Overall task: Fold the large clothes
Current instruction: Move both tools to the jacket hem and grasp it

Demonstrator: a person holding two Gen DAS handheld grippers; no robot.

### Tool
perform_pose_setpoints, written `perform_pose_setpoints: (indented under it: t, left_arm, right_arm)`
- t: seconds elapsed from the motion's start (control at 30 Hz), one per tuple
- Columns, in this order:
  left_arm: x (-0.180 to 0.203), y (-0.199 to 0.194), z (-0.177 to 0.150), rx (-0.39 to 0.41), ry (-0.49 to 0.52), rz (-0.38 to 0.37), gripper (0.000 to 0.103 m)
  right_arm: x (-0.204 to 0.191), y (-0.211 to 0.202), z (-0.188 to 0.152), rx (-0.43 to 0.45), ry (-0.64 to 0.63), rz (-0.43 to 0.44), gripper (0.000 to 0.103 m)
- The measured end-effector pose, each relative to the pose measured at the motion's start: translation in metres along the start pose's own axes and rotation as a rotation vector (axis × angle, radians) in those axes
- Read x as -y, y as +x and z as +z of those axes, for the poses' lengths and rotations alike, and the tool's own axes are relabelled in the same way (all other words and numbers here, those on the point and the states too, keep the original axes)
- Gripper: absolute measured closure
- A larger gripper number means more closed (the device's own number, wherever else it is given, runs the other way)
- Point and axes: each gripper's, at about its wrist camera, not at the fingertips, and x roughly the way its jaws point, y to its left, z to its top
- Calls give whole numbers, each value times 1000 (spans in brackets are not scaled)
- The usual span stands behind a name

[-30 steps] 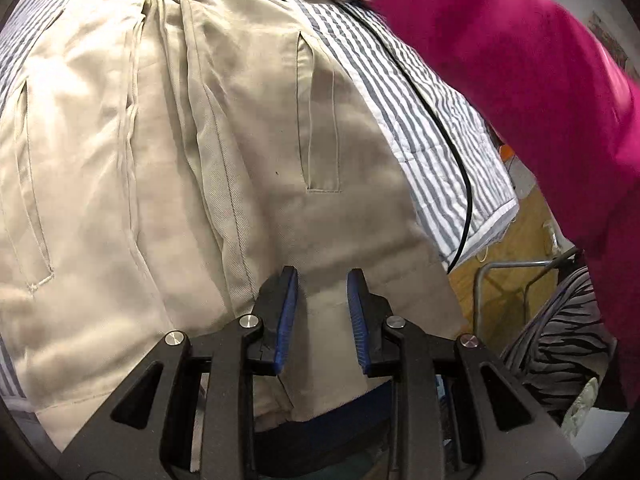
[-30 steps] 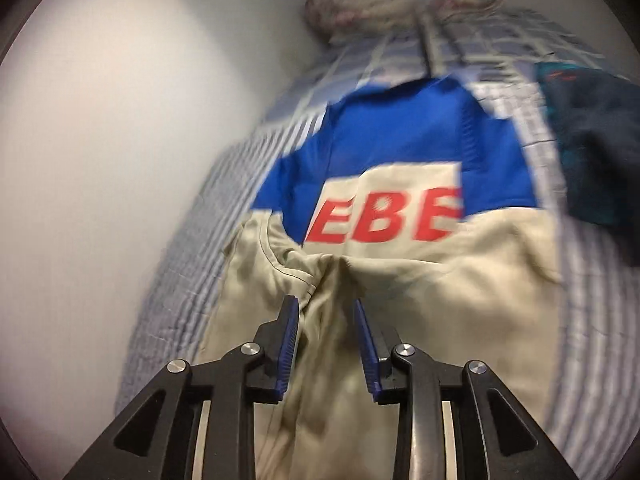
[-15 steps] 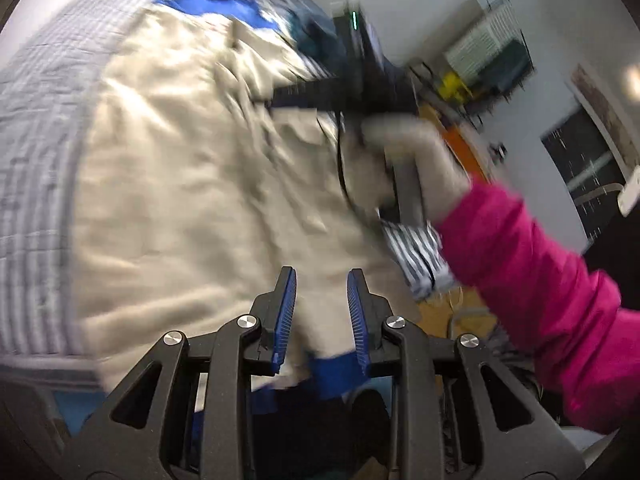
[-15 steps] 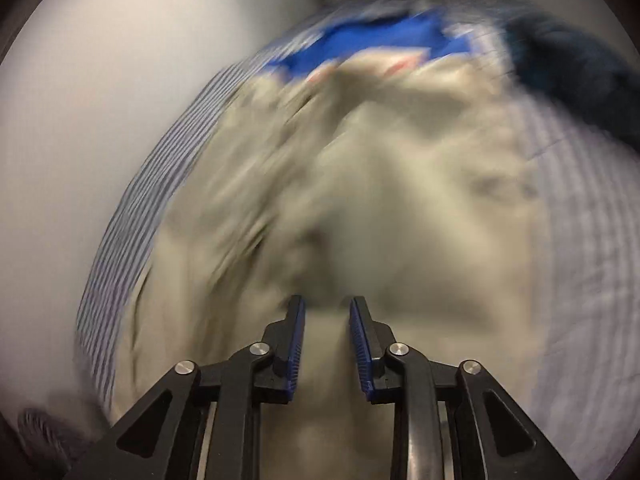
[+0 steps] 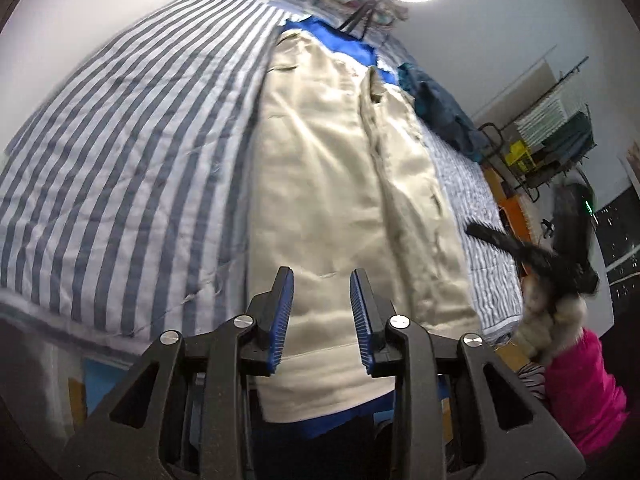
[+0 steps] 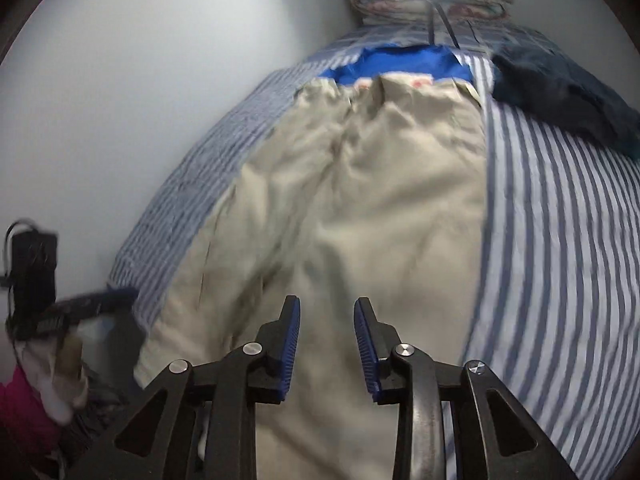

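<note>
1. Beige trousers [image 5: 340, 184] lie lengthwise on the striped bed [image 5: 132, 168], over a blue garment [image 6: 400, 64].
2. Left tongs [image 5: 322, 312] released, jaws just widened, nothing between.
3. Right tongs [image 6: 327, 344] likewise.

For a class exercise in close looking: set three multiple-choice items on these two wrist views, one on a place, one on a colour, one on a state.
1. The dark blue garment lies
A) beyond the beige garment, to its right
B) under the beige garment
C) on the floor

2. The bedcover is striped
A) red and white
B) blue-grey and white
C) green and yellow

3. The right gripper is
A) clamping cloth
B) open, nothing between the pads
C) out of view

A: it sits at the far right on the stripes. B: the stripes show so. B: a gap shows.
</note>
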Motion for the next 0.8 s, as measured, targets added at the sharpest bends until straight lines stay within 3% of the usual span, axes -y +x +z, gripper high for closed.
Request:
perform_pose_setpoints:
  t: [0.2, 0.27, 0.33, 0.4, 0.47, 0.5, 0.53, 0.57, 0.63, 0.7, 0.8]
  left_arm:
    - [10, 27, -26, -101, 66, -2, 75]
    - [15, 44, -40, -158, 80, -19, 72]
    - [24, 49, -49, -128, 155, 13, 70]
    - [34, 46, -54, -125, 222, 44, 67]
    - [36, 42, -54, -130, 234, 35, 66]
    - [34, 37, -52, -132, 216, 20, 66]
    - [31, 32, -49, -129, 191, 5, 65]
    - [25, 24, -46, -111, 158, -1, 61]
    - [11, 8, -39, -57, 87, 7, 45]
    - [-11, -4, -33, -16, 2, -10, 41]
    - [-44, 1, -30, -59, -113, -8, 41]
  right_arm:
    - [-27, 27, -42, -71, -41, 30, 73]
    - [-39, 43, -57, -97, -78, 1, 72]
    - [-48, 40, -61, -72, -132, -47, 72]
    - [-43, 31, -55, -104, -85, 12, 73]
    - [-34, 15, -53, -81, -39, 61, 73]
    - [-30, 7, -54, -60, -26, 52, 70]
    - [-24, -4, -55, -33, -11, 30, 61]
    - [-16, -16, -57, 2, 13, 3, 44]
    - [3, -31, -61, 40, 77, -11, 28]
    - [24, -36, -65, 14, 166, 32, 28]
    - [46, -32, -74, -24, 253, 93, 28]
